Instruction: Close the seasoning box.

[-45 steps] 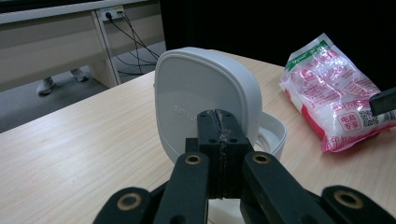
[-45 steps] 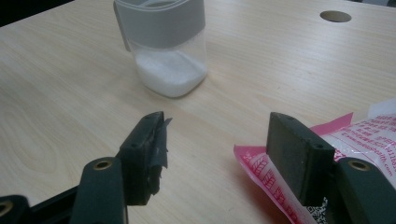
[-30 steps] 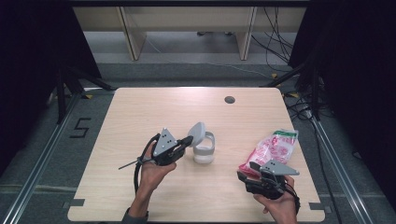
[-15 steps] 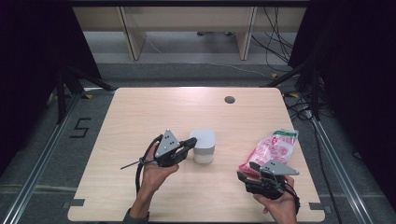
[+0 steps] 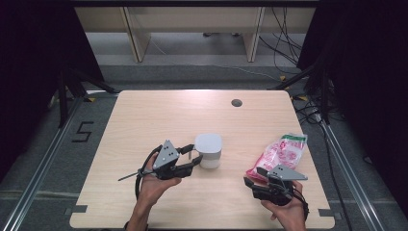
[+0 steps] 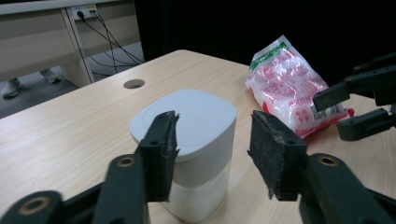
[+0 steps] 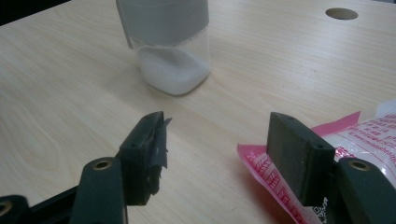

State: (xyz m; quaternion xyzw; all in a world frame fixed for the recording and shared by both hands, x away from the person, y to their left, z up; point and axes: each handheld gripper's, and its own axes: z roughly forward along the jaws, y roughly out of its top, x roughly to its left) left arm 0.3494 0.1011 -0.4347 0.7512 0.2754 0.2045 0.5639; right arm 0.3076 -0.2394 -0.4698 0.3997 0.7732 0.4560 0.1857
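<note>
A clear jar [image 5: 209, 156] with white powder in its bottom and a white lid [image 5: 209, 143] lying flat on top stands upright at the table's middle. My left gripper [image 5: 194, 156] sits just left of it. In the left gripper view, my left gripper [image 6: 212, 135] is open, its jaws having just been opening, with the lid [image 6: 196, 116] right in front of them and unpressed. My right gripper [image 5: 251, 186] rests open at the front right. In the right gripper view, my right gripper [image 7: 217, 135] has a corner of the pink-and-white bag [image 7: 369, 135] on the table by its right-hand jaw.
The bag [image 5: 279, 154] lies flat near the table's right edge. A round cable hole [image 5: 236, 102] sits at the table's [image 5: 144, 120] back. The right gripper [image 6: 338, 114] appears at the right of the left gripper view, next to the bag [image 6: 287, 88].
The lid, held tilted above the jar by my left gripper a second ago, now lies flat on the jar. The left jaws have let go of it and opened. The right hand stayed still.
</note>
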